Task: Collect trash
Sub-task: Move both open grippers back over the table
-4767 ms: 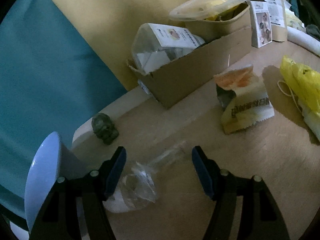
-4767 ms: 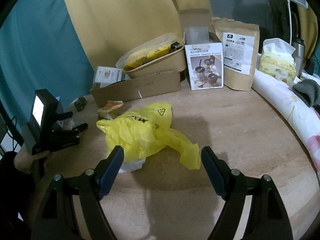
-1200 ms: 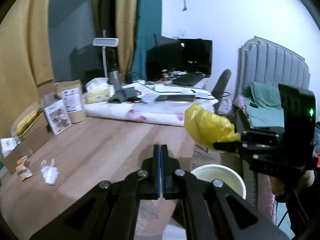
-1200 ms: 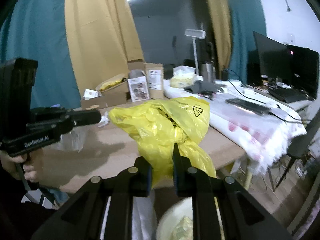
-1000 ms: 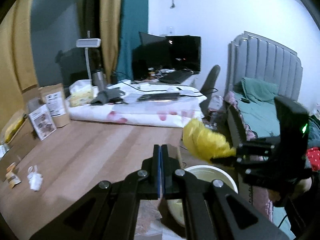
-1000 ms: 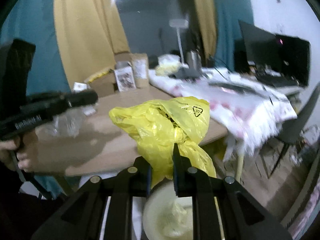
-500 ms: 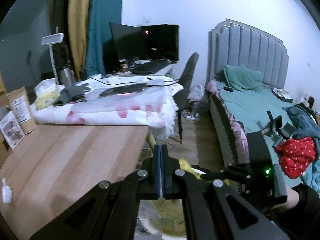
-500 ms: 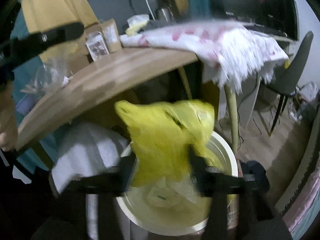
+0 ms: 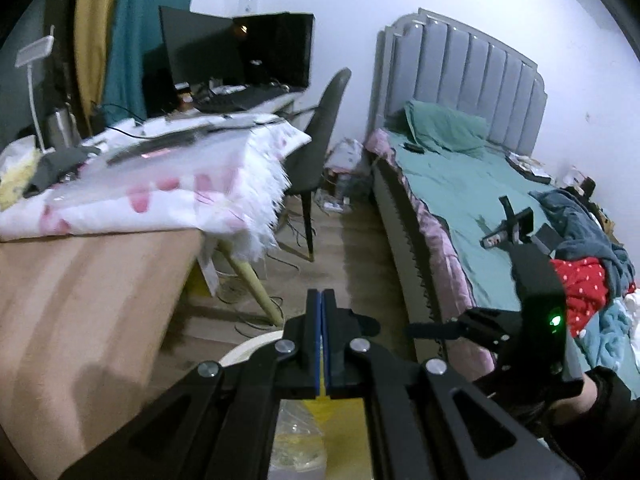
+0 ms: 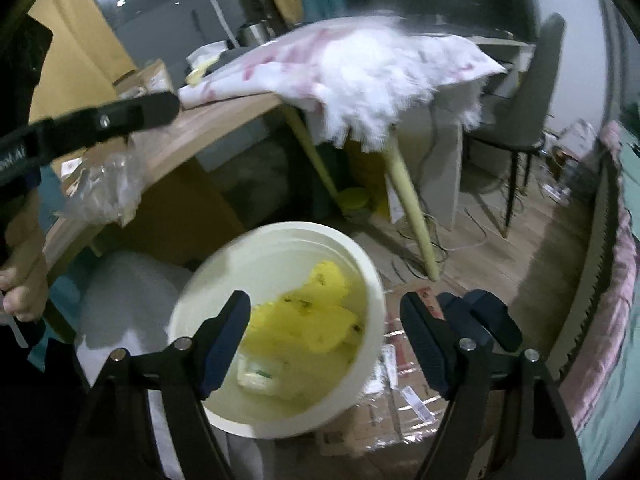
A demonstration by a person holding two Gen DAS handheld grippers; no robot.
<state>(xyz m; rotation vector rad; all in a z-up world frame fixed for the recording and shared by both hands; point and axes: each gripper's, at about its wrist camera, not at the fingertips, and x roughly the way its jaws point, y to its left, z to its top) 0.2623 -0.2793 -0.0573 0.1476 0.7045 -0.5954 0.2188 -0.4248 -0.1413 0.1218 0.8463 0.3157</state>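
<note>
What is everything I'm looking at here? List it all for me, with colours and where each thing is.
bin: one, cream, on the floor by the table
yellow bag: one, yellow, inside the bin
clear plastic bag: one, see-through, hanging from the left gripper
table: one, light wood, left of the bin
cloth: one, white with pink marks, draped over the table's far end
chair: one, grey, beyond the table
monitors: two, dark, by the far wall
bed: one, grey headboard, green sheet, right side
red clothing: one, red with white dots, on the bed
left gripper: one, black, shut on the clear plastic bag
right gripper: one, black, open above the bin
</note>
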